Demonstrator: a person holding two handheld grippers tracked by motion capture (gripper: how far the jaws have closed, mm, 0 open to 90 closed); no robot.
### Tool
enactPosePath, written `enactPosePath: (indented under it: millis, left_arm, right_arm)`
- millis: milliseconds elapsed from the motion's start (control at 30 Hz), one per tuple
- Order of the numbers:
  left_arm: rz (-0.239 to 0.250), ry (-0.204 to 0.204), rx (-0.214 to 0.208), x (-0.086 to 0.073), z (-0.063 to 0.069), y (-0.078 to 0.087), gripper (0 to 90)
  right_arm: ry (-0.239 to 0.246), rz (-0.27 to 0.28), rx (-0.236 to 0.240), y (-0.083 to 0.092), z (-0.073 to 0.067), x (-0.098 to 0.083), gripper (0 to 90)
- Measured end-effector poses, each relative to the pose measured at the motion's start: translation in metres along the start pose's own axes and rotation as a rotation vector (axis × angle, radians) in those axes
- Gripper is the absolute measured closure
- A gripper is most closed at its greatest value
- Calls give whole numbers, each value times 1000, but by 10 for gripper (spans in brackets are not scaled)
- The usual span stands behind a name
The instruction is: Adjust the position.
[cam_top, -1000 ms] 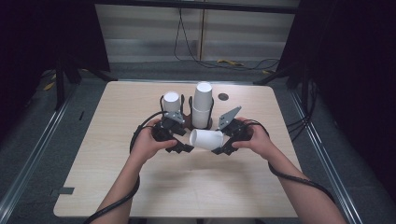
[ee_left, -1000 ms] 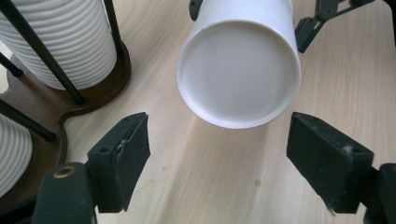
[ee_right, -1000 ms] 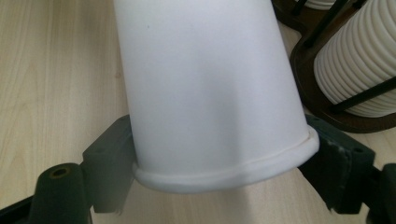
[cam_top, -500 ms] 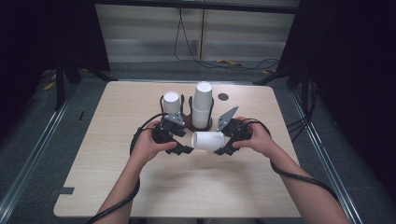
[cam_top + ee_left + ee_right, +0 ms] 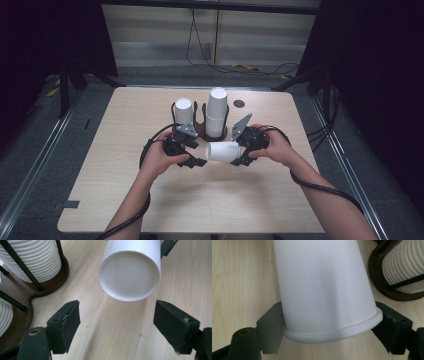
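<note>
A white paper cup (image 5: 222,151) lies on its side just above the table, between the two grippers. My right gripper (image 5: 240,150) is shut on the cup at its rolled rim (image 5: 332,333), one jaw on each side. In the left gripper view the cup's flat bottom (image 5: 128,275) faces the camera, a little beyond the jaws. My left gripper (image 5: 196,153) is open, with its pads (image 5: 66,323) apart and clear of the cup. A hand holds each gripper.
Behind the grippers, a dark wire cup holder on a brown base (image 5: 204,134) carries a short stack of white cups (image 5: 183,110) and a taller stack (image 5: 216,112). A small black disc (image 5: 239,103) lies near the table's far edge. The ribbed stack (image 5: 404,267) is close to the right gripper.
</note>
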State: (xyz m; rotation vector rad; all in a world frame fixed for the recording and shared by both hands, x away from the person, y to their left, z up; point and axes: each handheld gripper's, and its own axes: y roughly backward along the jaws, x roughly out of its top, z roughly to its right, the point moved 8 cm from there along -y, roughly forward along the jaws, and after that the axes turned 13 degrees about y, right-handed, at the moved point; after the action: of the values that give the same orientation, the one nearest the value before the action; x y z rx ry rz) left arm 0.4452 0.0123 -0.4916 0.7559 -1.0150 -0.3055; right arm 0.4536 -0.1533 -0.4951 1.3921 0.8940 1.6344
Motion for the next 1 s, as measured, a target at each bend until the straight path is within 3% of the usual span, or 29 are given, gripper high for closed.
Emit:
enactPosePath:
  millis: [33, 700, 1000]
  left_arm:
    - [-12, -13, 1, -1, -1, 0, 213]
    - [-7, -4, 8, -3, 0, -3, 213]
    - [-8, -8, 8, -2, 0, -3, 212]
  right_arm:
    - [2, -2, -2, 0, 0, 0, 190]
    - [29, -85, 17, 2, -1, 2, 191]
    - [68, -140, 25, 4, -1, 5, 192]
